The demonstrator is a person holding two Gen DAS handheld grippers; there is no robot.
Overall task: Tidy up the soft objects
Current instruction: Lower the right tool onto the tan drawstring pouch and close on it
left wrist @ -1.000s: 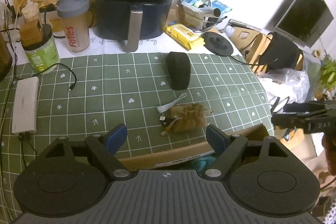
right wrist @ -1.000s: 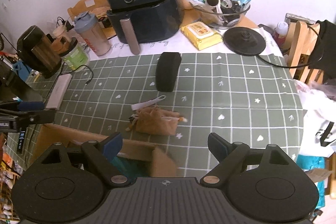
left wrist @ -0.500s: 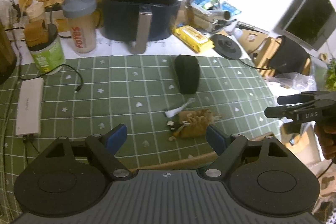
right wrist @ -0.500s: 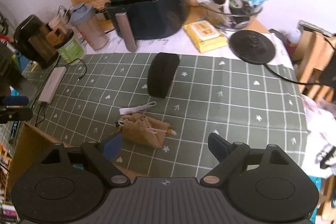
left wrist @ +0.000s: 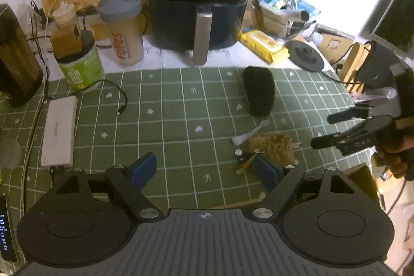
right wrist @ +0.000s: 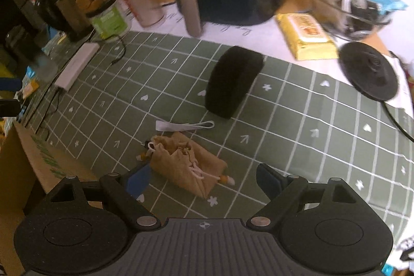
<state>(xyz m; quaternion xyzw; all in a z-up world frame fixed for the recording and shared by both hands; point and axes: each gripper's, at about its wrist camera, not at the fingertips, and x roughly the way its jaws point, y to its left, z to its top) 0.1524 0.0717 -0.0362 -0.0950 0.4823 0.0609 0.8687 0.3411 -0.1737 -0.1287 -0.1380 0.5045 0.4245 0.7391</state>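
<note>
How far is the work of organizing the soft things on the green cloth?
Nothing looks put away yet. The tan drawstring pouch, the black soft case and the white strap all lie loose on the green cloth. In hand: the right gripper hangs over the pouch, jaws wide and empty. The left gripper is also open and empty. Left: picking up all three; part of a cardboard box shows at the table edge.
</note>
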